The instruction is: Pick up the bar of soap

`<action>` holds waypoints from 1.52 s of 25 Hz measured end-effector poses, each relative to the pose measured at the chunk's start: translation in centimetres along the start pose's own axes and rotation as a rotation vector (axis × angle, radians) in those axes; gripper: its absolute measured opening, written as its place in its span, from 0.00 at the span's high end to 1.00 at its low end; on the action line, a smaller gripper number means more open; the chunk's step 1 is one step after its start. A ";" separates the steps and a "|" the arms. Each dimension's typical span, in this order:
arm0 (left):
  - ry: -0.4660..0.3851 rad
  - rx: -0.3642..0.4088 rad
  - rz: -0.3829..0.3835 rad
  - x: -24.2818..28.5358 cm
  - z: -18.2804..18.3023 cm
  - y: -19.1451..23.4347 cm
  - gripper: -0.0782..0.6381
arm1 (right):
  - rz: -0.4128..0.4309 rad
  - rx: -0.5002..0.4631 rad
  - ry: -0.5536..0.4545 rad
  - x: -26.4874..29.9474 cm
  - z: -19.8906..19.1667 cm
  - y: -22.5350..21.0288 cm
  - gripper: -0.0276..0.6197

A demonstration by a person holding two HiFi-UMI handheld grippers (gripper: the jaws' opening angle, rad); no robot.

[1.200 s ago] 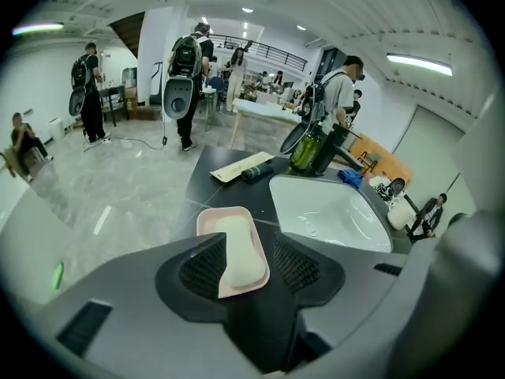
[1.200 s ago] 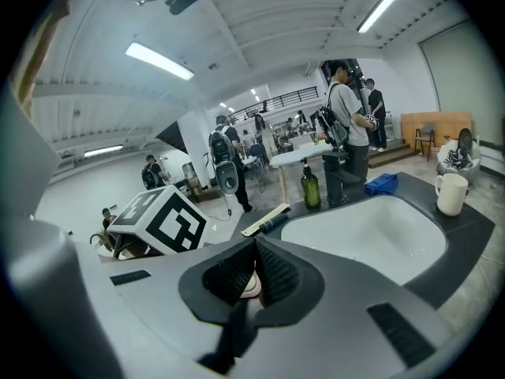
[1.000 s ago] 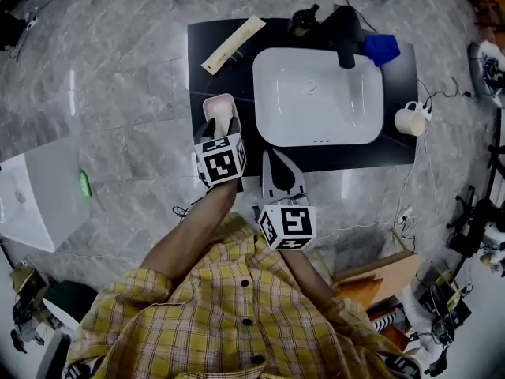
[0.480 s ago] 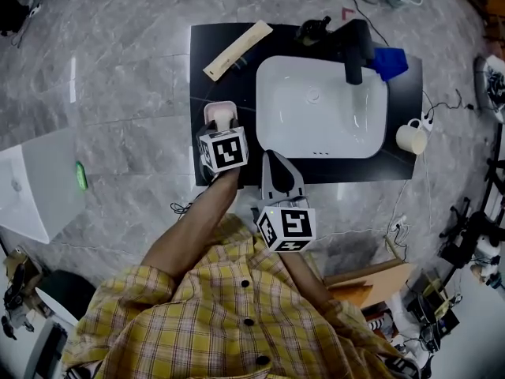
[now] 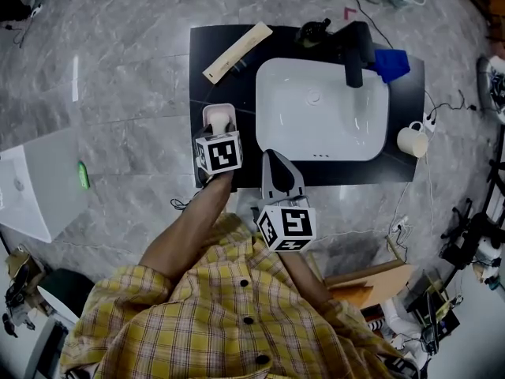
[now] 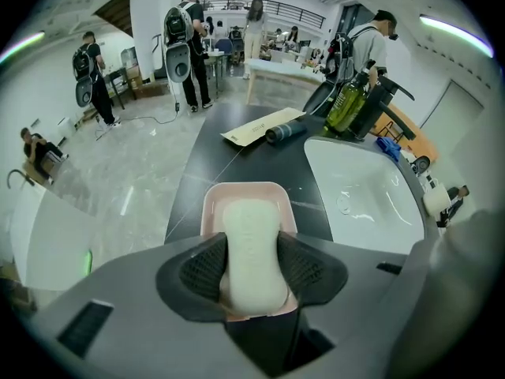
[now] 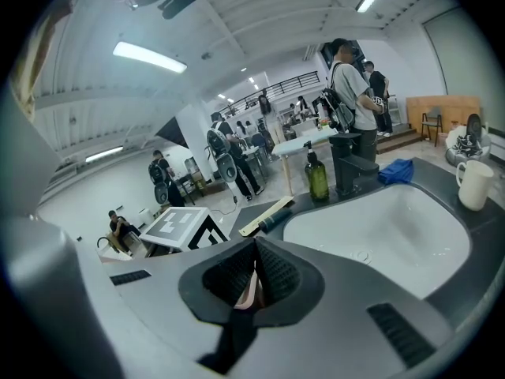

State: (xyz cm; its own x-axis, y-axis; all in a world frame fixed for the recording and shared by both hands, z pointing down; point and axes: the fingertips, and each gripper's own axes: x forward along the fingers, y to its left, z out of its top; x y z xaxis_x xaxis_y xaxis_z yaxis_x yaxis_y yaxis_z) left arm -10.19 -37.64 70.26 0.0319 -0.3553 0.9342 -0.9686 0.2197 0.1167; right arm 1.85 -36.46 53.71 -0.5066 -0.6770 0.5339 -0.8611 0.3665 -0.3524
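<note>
Left hand-held gripper (image 5: pixel 218 129) is held over the left part of the bench (image 5: pixel 221 61), beside the sink (image 5: pixel 262 109). It is pointed away from the person along the pink dish (image 6: pixel 245 188), in which the soap (image 6: pixel 251 243) lies with its long axis in line with the jaws. The soap's two long sides are clasped by the pads near its near end, so a straight lift is judged sufficient, while the right hand-held gripper (image 5: pixel 272 160), jaws closed on nothing, is held farther off at the bench's front edge.
</note>
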 end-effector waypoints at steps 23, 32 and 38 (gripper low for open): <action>-0.408 0.072 -0.226 -15.0 6.3 -1.1 0.61 | -0.009 -0.099 -0.122 -2.7 3.8 4.7 0.93; -0.685 0.244 -0.284 -24.1 9.2 -2.3 0.61 | -0.020 -0.153 -0.220 -5.2 7.2 7.2 0.93; -0.840 0.328 -0.300 -29.7 10.0 -3.1 0.61 | -0.024 -0.182 -0.292 -7.2 9.3 8.0 0.93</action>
State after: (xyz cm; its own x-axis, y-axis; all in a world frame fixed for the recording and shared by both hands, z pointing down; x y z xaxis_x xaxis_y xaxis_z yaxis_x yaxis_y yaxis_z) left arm -10.64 -36.86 38.80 0.2267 -0.9206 0.3181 -0.9738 -0.2076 0.0932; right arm -1.03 -34.62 39.91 -0.4754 -0.8310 0.2889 -0.8793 0.4385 -0.1857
